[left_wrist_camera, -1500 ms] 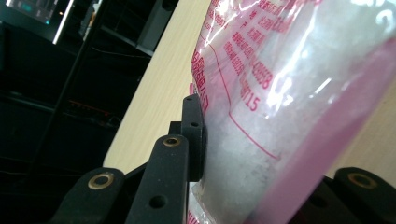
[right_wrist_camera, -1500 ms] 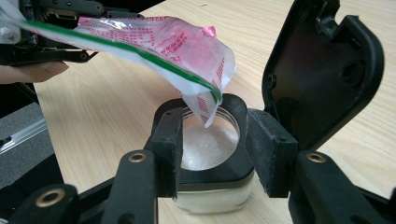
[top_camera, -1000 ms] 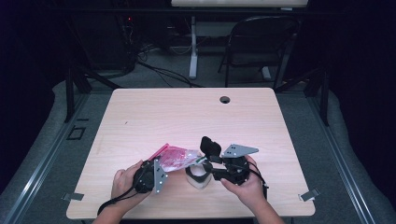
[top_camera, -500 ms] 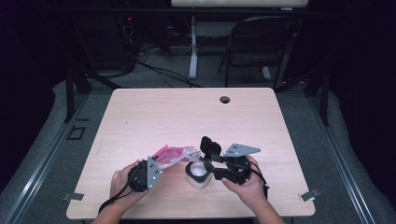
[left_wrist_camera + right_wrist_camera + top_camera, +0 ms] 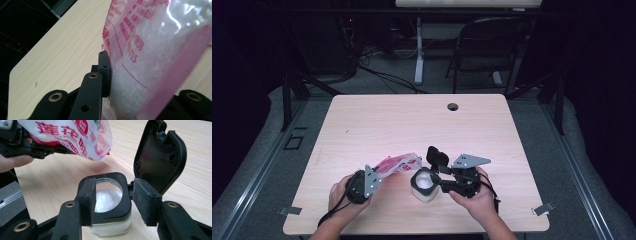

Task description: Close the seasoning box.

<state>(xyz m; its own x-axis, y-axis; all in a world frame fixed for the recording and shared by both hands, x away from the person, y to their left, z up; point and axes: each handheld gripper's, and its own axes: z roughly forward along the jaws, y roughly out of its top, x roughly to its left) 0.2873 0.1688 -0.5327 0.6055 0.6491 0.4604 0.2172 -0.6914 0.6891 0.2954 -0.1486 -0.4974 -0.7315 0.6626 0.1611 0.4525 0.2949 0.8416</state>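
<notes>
My two grippers are matte black throughout. Left gripper [image 5: 374, 175]: a grey plate with small holes on its side, and a black cable [image 5: 331, 216] trailing near to the table edge. Right gripper [image 5: 432, 172]: a grey three-cornered plate [image 5: 469, 160] on top, drilled with dark holes. Seen close, the black jaw links carry brass-ringed pivot holes and flat rectangular pads [image 5: 146, 202] with a rough, speckled face. My forearms are bare, no sleeves visible.

Glossy plastic bag [image 5: 155, 50], matt black lid [image 5: 160, 152], pale wood-grain table [image 5: 412, 120]
</notes>
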